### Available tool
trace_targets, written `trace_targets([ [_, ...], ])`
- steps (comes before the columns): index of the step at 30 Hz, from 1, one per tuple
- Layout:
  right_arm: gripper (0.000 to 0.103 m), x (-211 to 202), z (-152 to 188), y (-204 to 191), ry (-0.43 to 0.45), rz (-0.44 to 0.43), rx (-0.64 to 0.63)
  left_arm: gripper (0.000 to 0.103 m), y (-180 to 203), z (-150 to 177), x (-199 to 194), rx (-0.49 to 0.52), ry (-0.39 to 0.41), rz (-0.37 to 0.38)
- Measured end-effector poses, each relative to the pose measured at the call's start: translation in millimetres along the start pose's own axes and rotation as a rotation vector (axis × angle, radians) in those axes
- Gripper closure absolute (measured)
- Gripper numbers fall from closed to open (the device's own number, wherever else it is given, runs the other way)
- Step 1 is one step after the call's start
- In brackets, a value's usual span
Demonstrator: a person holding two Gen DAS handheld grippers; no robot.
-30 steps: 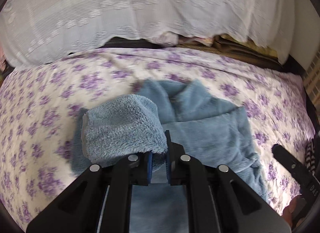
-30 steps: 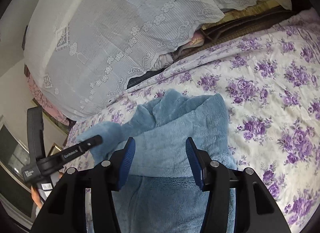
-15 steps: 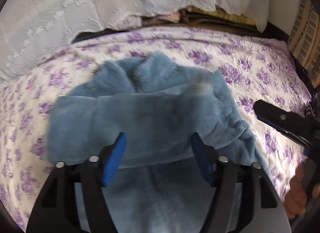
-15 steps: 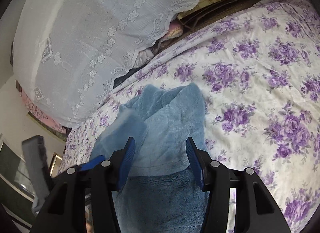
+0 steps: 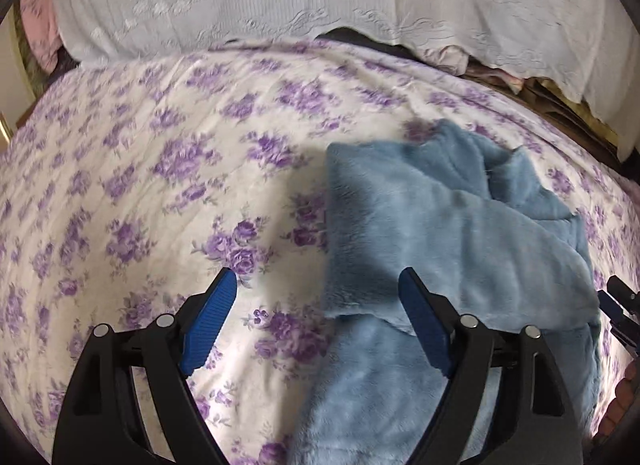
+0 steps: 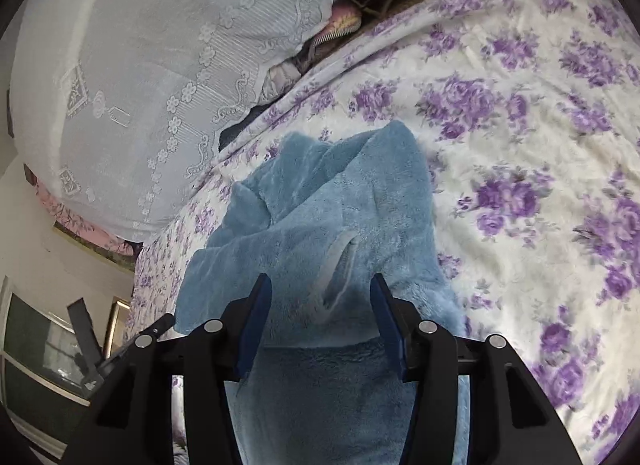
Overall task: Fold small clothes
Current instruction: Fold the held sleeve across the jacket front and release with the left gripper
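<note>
Your blue fleece garment (image 5: pixel 452 233) lies on the purple-flowered bedspread (image 5: pixel 160 185), one sleeve folded across its front. Your left gripper (image 5: pixel 316 305), its jaws just having spread wide, hangs released over the garment's left edge, one blue pad above bare bedspread, nothing pinched. Your right gripper (image 6: pixel 320 305), jaws just narrowing, straddles the fleece near a pale seam fold, pads not pressing it. A white lace cover (image 6: pixel 160 45) drapes behind
</note>
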State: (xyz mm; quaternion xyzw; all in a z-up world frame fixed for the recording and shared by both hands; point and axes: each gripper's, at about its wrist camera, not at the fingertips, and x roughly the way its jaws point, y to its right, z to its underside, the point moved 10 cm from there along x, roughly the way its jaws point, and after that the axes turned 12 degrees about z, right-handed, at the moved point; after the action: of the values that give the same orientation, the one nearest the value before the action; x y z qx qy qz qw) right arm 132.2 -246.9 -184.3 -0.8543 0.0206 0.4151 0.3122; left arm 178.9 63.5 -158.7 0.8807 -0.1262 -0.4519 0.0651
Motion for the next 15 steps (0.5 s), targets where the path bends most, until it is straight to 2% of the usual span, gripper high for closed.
trace_targets([
  [3, 0.064, 25, 5, -9, -0.059, 0.036, -0.040, 0.022, -1, 0, 12, 0.019, -0.015, -0.027],
  [5, 0.074, 37, 7, -13, -0.060, 0.101, -0.091, 0.022, -5, -1, 20, 0.023, -0.028, -0.057],
  [6, 0.090, 36, 3, -17, -0.041, 0.106, -0.106, 0.022, -6, -1, 24, 0.015, -0.038, -0.058],
  [7, 0.092, 29, -3, -23, -0.009, 0.098, -0.122, 0.022, -8, -1, 26, 0.009, -0.043, -0.056],
  [8, 0.092, 17, -15, -30, 0.058, 0.100, -0.144, 0.022, -8, -2, 25, 0.007, -0.040, -0.053],
  [11, 0.092, -8, -38, -40, 0.177, 0.148, -0.200, 0.021, -1, -3, 16, 0.031, -0.013, -0.034],
  [13, 0.091, 0, -42, -32, 0.157, 0.191, -0.224, 0.018, 3, -2, 16, 0.067, -0.017, -0.066],
  [14, 0.091, 13, -41, -24, 0.116, 0.222, -0.238, 0.013, 2, 0, 20, 0.075, -0.026, -0.090],
  [15, 0.091, 31, -34, -5, 0.060, 0.277, -0.235, 0.012, 0, 3, 27, 0.082, -0.046, -0.111],
])
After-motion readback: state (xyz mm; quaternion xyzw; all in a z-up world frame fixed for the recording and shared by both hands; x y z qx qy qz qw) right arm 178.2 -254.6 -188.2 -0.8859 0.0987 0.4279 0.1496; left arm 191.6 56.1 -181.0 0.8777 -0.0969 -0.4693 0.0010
